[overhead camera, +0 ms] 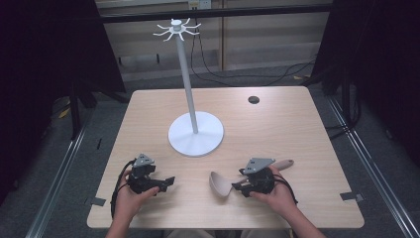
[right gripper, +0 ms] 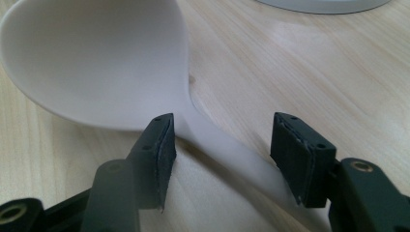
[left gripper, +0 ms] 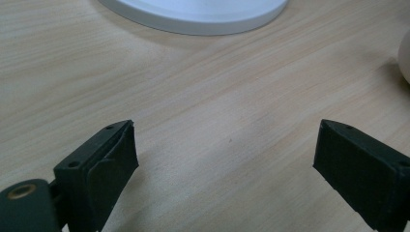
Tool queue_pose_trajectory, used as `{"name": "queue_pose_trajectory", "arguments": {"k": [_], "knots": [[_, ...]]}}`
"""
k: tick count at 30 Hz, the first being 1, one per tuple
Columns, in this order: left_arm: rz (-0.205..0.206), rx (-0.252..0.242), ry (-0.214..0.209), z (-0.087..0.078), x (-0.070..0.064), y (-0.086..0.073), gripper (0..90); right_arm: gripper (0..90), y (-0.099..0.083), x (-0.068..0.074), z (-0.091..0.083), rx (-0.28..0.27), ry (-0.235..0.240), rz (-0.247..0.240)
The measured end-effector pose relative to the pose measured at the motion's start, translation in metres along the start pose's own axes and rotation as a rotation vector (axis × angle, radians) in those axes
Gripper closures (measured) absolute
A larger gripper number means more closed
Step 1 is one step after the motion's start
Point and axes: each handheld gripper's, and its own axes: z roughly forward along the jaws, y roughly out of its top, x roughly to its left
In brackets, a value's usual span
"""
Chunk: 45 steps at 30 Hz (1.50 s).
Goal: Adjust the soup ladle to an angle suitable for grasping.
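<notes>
High view: spoon lies bowl-left, handle right; right hand-held gripper straddles it, jaws apart.

Both grippers black, w/ grey three-cornered plate on top: left gripper, right gripper. Black cable loops off each by the wrist. Jaws blocky, flat black pads, small screw holes along edges; brass-coloured bushings at base. Forearms bare, no sleeves.

Spoon lies on table, before stand, between both claws
</notes>
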Motion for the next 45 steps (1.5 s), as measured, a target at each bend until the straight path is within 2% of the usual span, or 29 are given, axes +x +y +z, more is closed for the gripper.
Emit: {"name": "queue_pose_trajectory", "arguments": {"k": [3,11,15,18,20,22,27,30,33,41,45], "knots": [[-0.001,0.000,0.000,0.000,0.000,0.000,7.9,43.6,0.002,0.001,0.002,0.001,0.002,0.011],[0.004,0.000,-0.001,-0.001,0.000,0.001,7.9,48.4,0.009,0.004,0.007,0.008,0.018,-0.021],[-0.002,0.002,-0.002,0.000,0.001,0.000,8.0,47.8,0.012,0.003,0.009,0.005,0.024,-0.008],[0.004,0.007,-0.006,0.000,0.002,0.000,8.0,46.6,0.015,0.003,0.007,-0.019,0.040,0.017],[-0.002,0.005,-0.012,0.000,0.002,-0.001,7.9,52.4,0.021,0.003,0.004,-0.038,0.060,0.024],[-0.004,0.002,-0.009,0.000,0.002,-0.001,7.9,60.0,0.024,0.007,0.006,-0.046,0.101,0.023],[0.003,0.000,-0.008,-0.001,0.002,0.000,7.9,80.3,0.029,0.022,0.020,-0.003,0.186,-0.028],[0.006,0.003,-0.007,-0.001,0.002,0.000,8.0,88.5,0.031,0.027,0.028,0.000,0.220,-0.038],[0.007,0.005,-0.008,-0.001,0.002,0.000,7.9,90.0,0.035,0.033,0.033,-0.007,0.231,-0.049],[0.001,-0.003,-0.007,0.000,0.002,0.000,7.9,90.0,0.043,0.034,0.042,-0.039,0.217,-0.009],[0.013,0.004,-0.008,0.001,0.001,0.002,7.9,90.0,0.048,0.036,0.048,-0.054,0.215,0.003]]}}
